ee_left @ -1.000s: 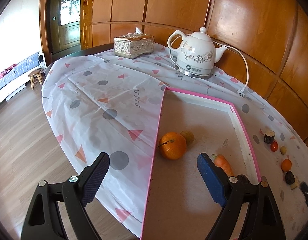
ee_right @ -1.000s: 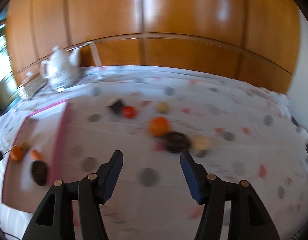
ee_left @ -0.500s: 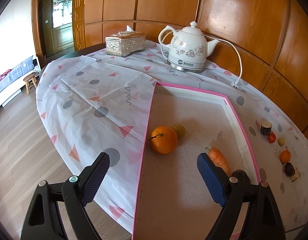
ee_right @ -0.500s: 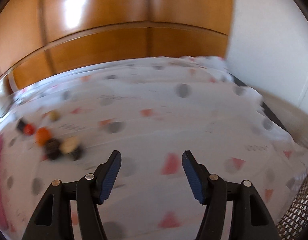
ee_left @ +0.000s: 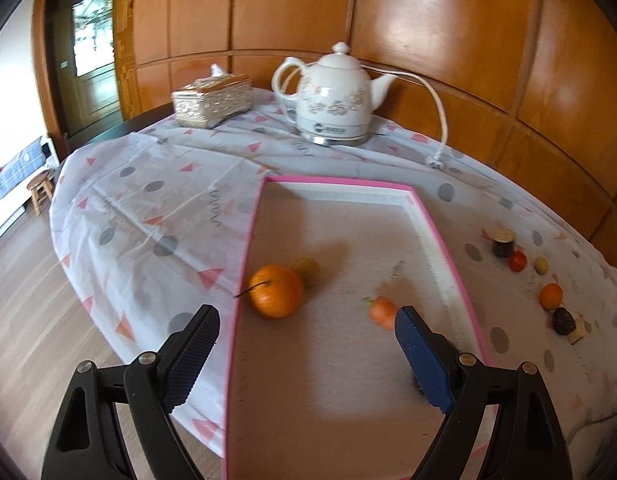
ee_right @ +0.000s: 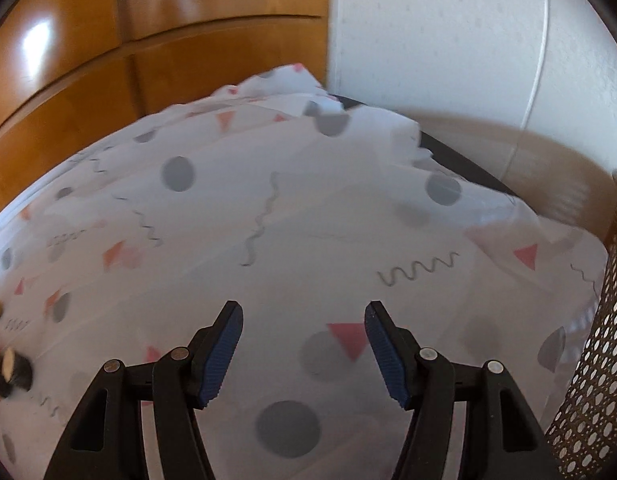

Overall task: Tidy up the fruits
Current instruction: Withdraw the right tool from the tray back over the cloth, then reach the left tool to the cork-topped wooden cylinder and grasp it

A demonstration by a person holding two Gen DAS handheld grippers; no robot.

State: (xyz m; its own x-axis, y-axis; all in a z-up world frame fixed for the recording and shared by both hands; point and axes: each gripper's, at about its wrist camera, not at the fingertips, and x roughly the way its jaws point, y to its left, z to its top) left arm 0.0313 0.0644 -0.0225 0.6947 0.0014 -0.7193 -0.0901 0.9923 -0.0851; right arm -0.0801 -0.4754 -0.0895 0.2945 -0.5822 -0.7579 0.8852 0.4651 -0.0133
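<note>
Far ahead of your left gripper, a white floral kettle (ee_left: 335,100) is sitting on its base, its cord (ee_left: 439,120) trailing off to the right (plug lying on the cloth). Just left of the kettle, a woven tissue box (ee_left: 212,98) is resting. The patterned tablecloth (ee_left: 148,216) is draping over the edge. At your right gripper's far right, a perforated metal basket (ee_right: 596,352) is standing.

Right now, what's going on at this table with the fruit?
A person is sorting fruit with handheld tongs, and neither pair holds anything. The left tongs hang open over the pink-edged tray, which contains an orange, a small yellowish fruit and a carrot-like piece. More small fruits sit on the tablecloth beside the tray. The right tongs are open over bare cloth, away from the fruit.
</note>
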